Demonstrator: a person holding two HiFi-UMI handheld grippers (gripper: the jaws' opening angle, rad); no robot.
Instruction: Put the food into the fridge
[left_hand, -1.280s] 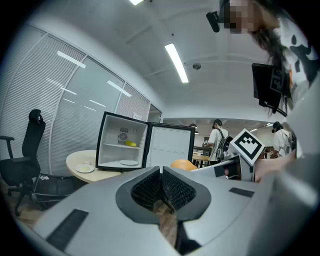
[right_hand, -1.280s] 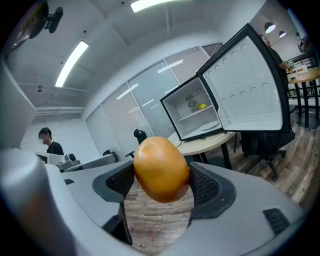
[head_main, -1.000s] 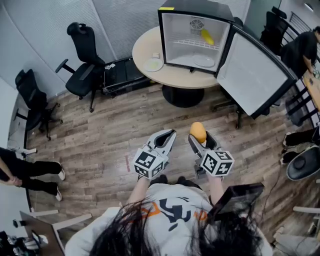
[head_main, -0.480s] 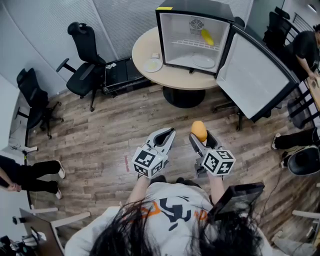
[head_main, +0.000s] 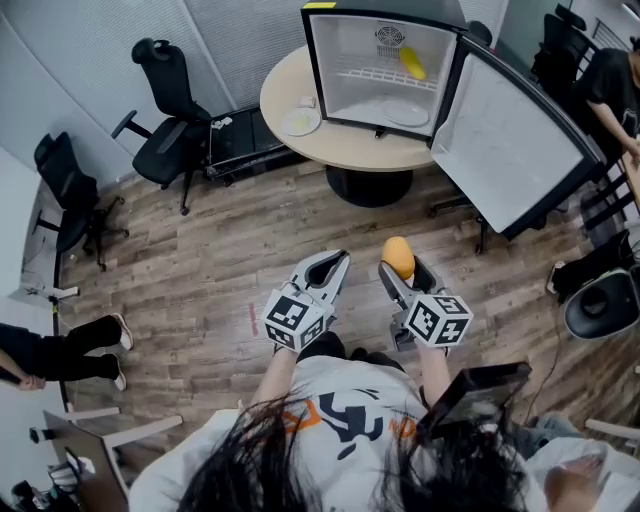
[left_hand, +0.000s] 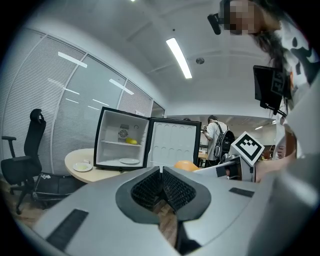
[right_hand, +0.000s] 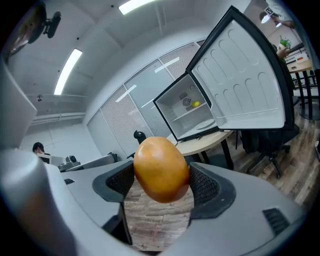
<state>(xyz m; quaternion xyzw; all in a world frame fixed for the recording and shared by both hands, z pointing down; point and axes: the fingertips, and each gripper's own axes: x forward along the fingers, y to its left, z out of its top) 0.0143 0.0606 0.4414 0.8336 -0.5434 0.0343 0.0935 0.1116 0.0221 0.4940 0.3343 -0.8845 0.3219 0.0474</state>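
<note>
My right gripper (head_main: 400, 268) is shut on an orange mango (head_main: 398, 257), which fills the gap between its jaws (right_hand: 161, 169) in the right gripper view. My left gripper (head_main: 334, 272) is held beside it over the wooden floor, jaws shut and empty (left_hand: 161, 172). Ahead, a small black fridge (head_main: 378, 62) stands on a round table (head_main: 340, 140) with its door (head_main: 510, 140) swung wide open to the right. Inside it a yellow fruit (head_main: 412, 62) lies on the wire shelf and a white plate (head_main: 407, 114) rests on the bottom.
A plate (head_main: 300, 122) sits on the table left of the fridge. Black office chairs (head_main: 165, 120) stand at the left, with more chairs and a seated person (head_main: 612, 95) at the right. Someone's legs (head_main: 60, 352) show at the far left.
The head view has shifted slightly, so the fridge and table sit a little higher and to the left. Both grippers keep their hold and pose.
</note>
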